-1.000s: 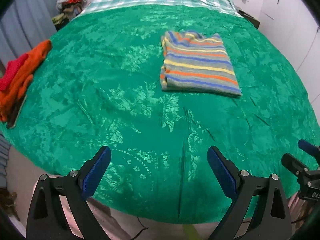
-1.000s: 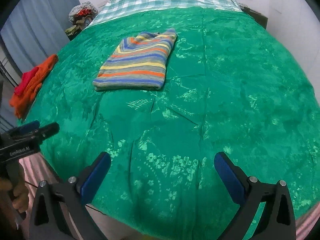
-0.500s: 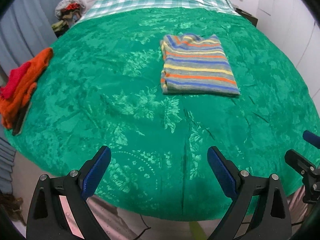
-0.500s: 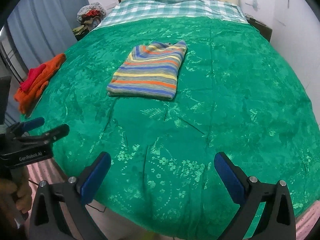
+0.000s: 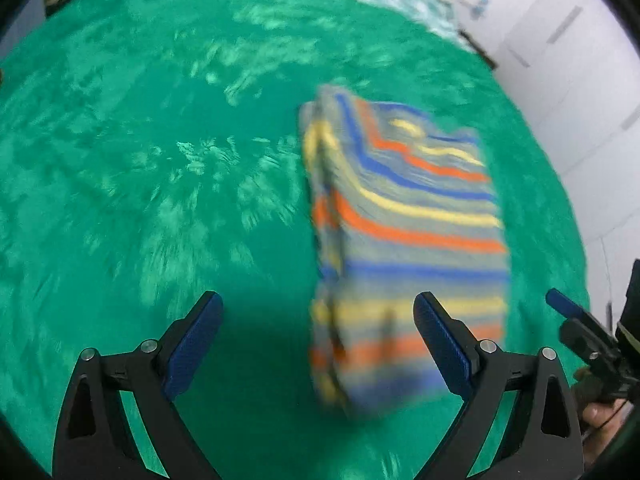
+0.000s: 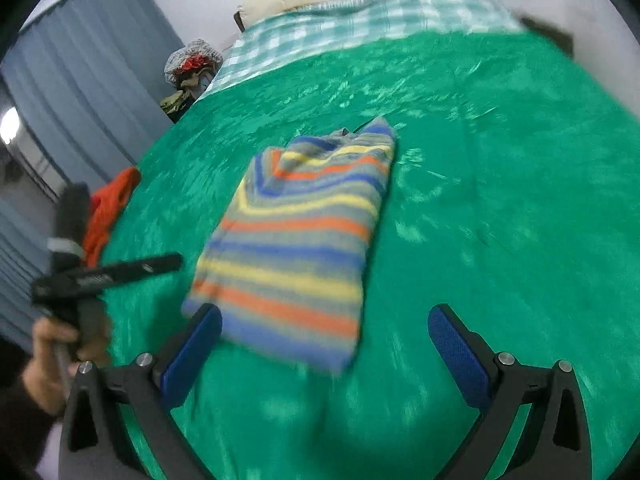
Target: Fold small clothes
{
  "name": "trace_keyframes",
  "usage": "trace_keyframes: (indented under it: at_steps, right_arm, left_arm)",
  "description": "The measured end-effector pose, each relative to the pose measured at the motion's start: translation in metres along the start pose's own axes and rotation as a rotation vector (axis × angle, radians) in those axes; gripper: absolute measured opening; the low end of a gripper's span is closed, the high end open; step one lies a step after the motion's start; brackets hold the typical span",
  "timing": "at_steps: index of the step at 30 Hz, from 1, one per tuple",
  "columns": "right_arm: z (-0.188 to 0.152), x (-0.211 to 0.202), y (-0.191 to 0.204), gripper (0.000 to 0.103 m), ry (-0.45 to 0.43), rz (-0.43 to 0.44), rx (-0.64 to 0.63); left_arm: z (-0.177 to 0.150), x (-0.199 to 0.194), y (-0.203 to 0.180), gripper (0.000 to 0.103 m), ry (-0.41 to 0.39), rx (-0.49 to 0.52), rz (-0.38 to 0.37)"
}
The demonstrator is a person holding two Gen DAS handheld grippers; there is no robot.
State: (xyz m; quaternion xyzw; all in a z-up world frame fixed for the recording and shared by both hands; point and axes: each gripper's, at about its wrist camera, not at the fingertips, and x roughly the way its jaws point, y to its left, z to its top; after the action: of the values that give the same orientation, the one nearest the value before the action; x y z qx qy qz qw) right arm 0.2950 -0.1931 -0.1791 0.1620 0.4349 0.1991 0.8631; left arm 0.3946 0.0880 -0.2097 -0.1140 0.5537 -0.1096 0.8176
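Left wrist view, blurred: left gripper [image 5: 318, 346] with blue-padded fingers spread wide, empty, over green floral bedspread [image 5: 140, 184]. Folded knit sweater striped blue, orange, yellow and grey [image 5: 404, 240] lies flat at 1 o'clock, its near edge between the fingers. Right wrist view: right gripper [image 6: 325, 350] also spread wide, empty; sweater [image 6: 300, 236] at 12 o'clock, near corner by the left finger. Orange-red cloth pile [image 6: 108, 208] at 10 o'clock on bed edge.

Blurred folded striped sweater [image 5: 404, 240] on green bedspread [image 5: 160, 160]; left hand-held gripper [image 5: 318, 344] spread wide above
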Motion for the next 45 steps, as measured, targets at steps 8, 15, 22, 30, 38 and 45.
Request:
trace_keyframes:
  at_steps: [8,15,22,30,38,45]
  right_arm:
    - [0.045,0.103,-0.026,0.078,0.12,0.148,0.169]
    - [0.056,0.092,0.008,0.028,0.05,0.057,0.055]
    - [0.084,0.021,0.047,0.027,-0.093,0.102,-0.043]
    - [0.063,0.001,0.019,0.075,0.016,0.012,0.007]
    - [-0.04,-0.064,0.018,0.098,0.078,-0.31,-0.161]
    - [-0.081,-0.127,0.061,0.103,0.012,-0.362,-0.214]
  left_arm:
    - [0.028,0.042,-0.016,0.074,0.049,0.016,-0.054]
    - [0.032,0.001,-0.045,0.015,-0.039,0.056,-0.064]
    - [0.037,-0.084,-0.072,0.015,-0.191,0.111,-0.089]
    - [-0.015,-0.059,-0.07,0.073,-0.09,0.15,0.119]
    - [-0.136,-0.106,-0.08,0.102,-0.217,0.196,0.469]
    - [-0.173,-0.171,-0.112,0.102,-0.33,0.17,0.554]
